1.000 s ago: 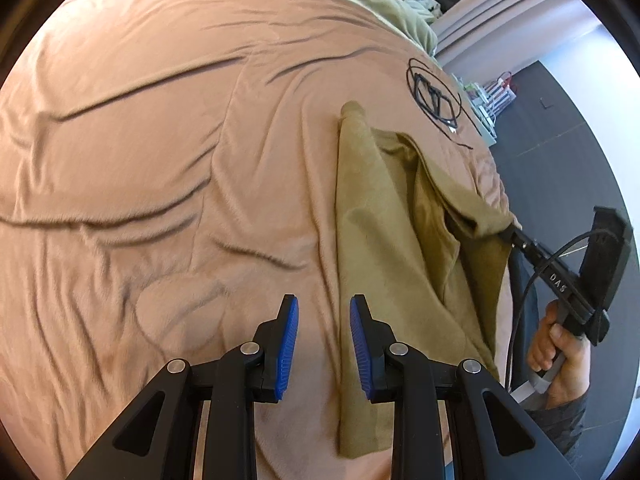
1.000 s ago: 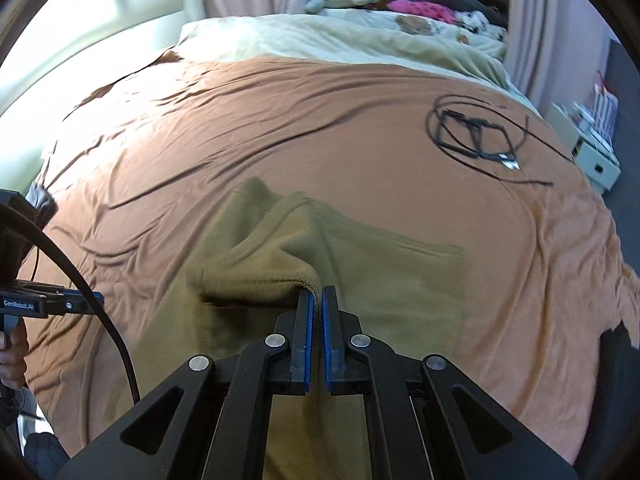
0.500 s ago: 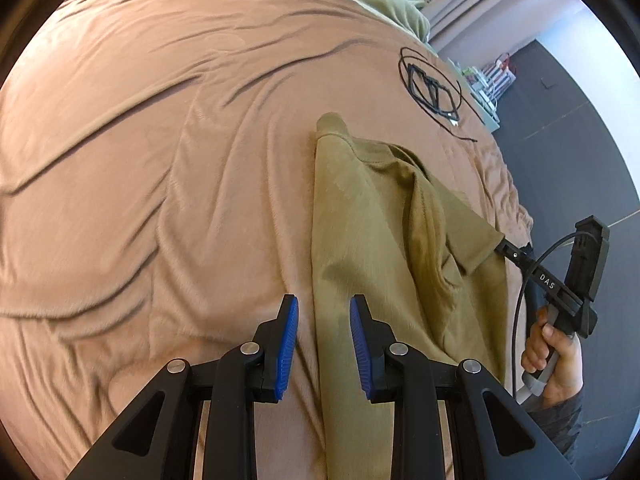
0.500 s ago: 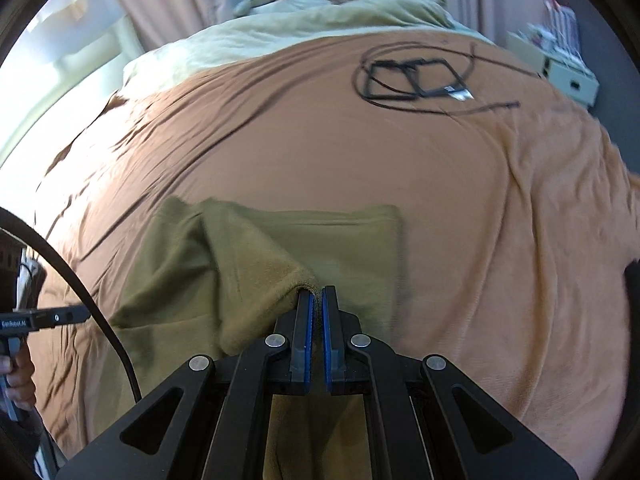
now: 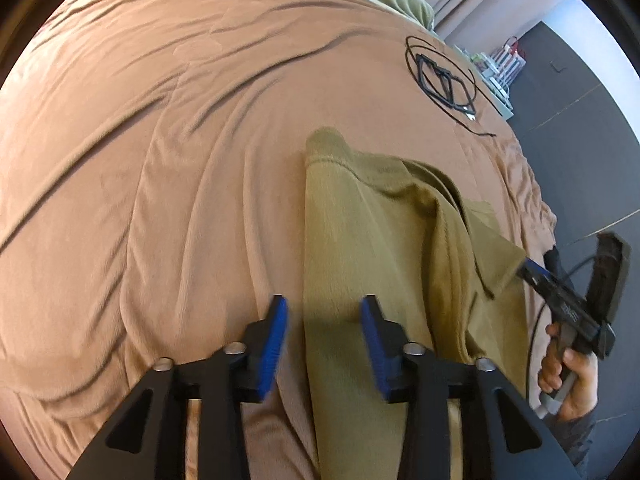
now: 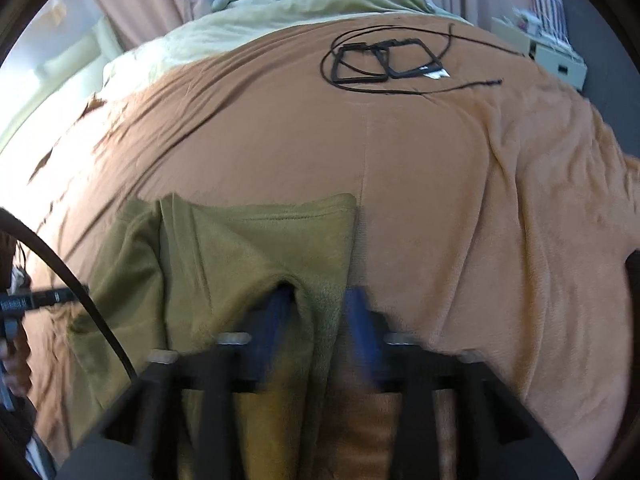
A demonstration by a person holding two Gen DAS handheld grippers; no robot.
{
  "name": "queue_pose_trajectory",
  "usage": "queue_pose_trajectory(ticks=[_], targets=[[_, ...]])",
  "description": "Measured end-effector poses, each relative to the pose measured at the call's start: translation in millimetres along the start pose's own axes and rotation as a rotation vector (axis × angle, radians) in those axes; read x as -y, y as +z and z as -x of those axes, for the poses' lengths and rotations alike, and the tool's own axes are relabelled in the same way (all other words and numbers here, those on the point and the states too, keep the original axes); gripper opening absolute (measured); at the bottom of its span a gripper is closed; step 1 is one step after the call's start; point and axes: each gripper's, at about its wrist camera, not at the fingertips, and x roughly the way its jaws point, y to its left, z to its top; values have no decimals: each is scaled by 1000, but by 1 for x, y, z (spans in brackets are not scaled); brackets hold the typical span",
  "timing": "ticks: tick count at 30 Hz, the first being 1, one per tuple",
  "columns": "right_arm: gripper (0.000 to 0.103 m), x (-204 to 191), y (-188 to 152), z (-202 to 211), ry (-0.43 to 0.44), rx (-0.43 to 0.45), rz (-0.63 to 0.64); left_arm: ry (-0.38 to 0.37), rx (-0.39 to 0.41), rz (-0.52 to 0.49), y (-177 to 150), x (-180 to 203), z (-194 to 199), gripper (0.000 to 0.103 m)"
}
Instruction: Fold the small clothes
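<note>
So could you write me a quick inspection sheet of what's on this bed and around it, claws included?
Surface: brown blanket covering the bed, wrinkled.
Job's things: olive garment, partly folded lengthwise, one flap lying over the rest.
Clutter: black cord coiled at the far side of the blanket.
Grippers: left claw open, straddling the garment's left edge; right claw open and blurred, with a fold of the garment between its jaws.
Cables: black cable running from the left tool.
Surroundings: pale green bedding with soft toys at the head, curtains, a white shelf unit, dark floor.
</note>
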Motion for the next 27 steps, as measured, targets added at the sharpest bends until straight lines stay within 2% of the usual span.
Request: queue_pose_trajectory(ticks=[2, 9, 15, 18, 22, 27], targets=[[74, -6, 2, 1, 1, 9, 30, 8, 7, 7, 5, 0, -3, 47], [74, -13, 14, -19, -36, -46, 113, 32, -2, -11, 18, 3, -16, 47], [74, 27, 31, -24, -43, -16, -77, 44, 1, -6, 25, 2, -23, 47], [74, 45, 32, -29, -83, -24, -137, 51, 2, -11, 28, 1, -26, 47], [74, 48, 29, -23, -78, -15, -163, 54, 10, -2, 32, -3, -26, 47], [74, 30, 23, 0, -38, 8, -100, 36, 18, -2, 27, -3, -17, 47]])
